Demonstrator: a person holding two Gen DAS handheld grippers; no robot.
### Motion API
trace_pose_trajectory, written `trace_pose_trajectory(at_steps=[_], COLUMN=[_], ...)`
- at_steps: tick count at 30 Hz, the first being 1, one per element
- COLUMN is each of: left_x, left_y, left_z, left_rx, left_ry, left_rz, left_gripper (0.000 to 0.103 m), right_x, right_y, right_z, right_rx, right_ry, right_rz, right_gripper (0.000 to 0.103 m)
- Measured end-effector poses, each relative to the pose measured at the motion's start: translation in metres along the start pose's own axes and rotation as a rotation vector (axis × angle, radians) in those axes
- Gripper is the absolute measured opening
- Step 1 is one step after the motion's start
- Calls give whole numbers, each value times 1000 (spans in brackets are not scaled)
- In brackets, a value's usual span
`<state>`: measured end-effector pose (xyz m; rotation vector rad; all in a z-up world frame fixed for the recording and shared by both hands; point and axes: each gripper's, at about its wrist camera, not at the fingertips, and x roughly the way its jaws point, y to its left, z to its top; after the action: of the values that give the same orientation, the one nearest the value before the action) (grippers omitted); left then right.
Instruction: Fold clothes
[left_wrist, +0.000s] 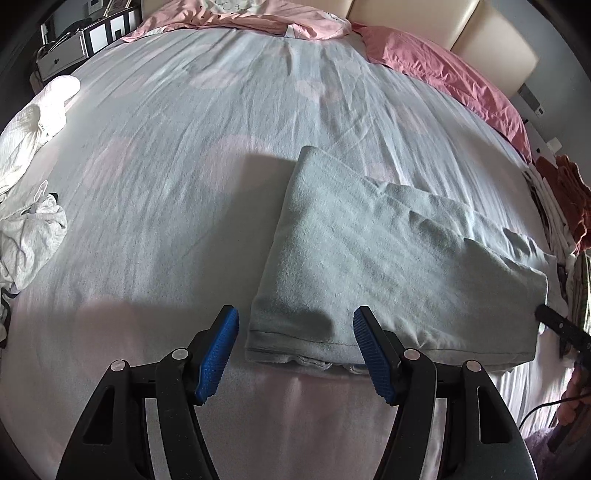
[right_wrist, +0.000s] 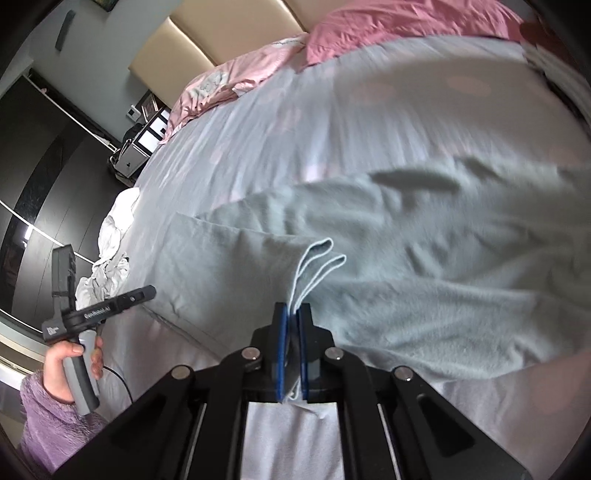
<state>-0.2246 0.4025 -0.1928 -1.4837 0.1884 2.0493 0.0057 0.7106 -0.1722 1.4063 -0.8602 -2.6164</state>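
A pale green garment lies partly folded on the bed, near the front edge, stretching to the right. My left gripper is open and empty, its blue pads hovering just above the garment's near hem at its left end. My right gripper is shut on a doubled edge of the same green garment, which loops up from between the pads and is lifted off the bed. The right gripper's tip also shows at the right edge of the left wrist view. The left gripper's body shows in the right wrist view, held by a hand.
The bed has a light grey-blue sheet with pink pillows at the headboard. White clothes lie crumpled at the bed's left side. Stacked clothes sit at the right edge. A dark wardrobe stands beyond the bed.
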Motion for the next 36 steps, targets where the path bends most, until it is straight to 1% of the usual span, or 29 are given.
trace_pose_trajectory(at_steps=[5, 11, 15, 19, 21, 24, 27, 30, 32, 34, 36], left_x=[-8, -20, -21, -22, -21, -20, -17, -13, -11, -8, -5], left_y=[4, 9, 7, 2, -1, -2, -4, -10, -15, -22, -30], left_z=[0, 1, 3, 3, 3, 3, 2, 3, 2, 2, 2], left_rx=[-19, -48, -50, -36, -29, -23, -20, 1, 19, 35, 57], left_ry=[-19, -41, -44, -45, -44, -40, -33, -30, -28, -23, -24], left_rz=[-25, -71, -91, -97, -96, -85, -75, -83, -101, -124, -135], left_gripper=[66, 66, 66, 66, 66, 66, 66, 66, 66, 66, 66], right_x=[-33, -96, -129, -146, -152, -159, -154, -143, -134, -117, -103], right_y=[36, 74, 73, 49, 29, -4, -42, -80, -105, -134, -155], right_z=[27, 55, 69, 80, 81, 83, 81, 79, 77, 71, 65], right_rx=[-93, -212, -254, -253, -238, -197, -153, -99, -51, 10, 44], right_ry=[-21, -60, -66, -51, -46, -38, -9, 15, 28, 64, 89], right_rz=[-54, -160, -257, -366, -416, -467, -503, -557, -566, -546, -538], right_gripper=[5, 5, 5, 5, 5, 5, 5, 5, 5, 5, 5])
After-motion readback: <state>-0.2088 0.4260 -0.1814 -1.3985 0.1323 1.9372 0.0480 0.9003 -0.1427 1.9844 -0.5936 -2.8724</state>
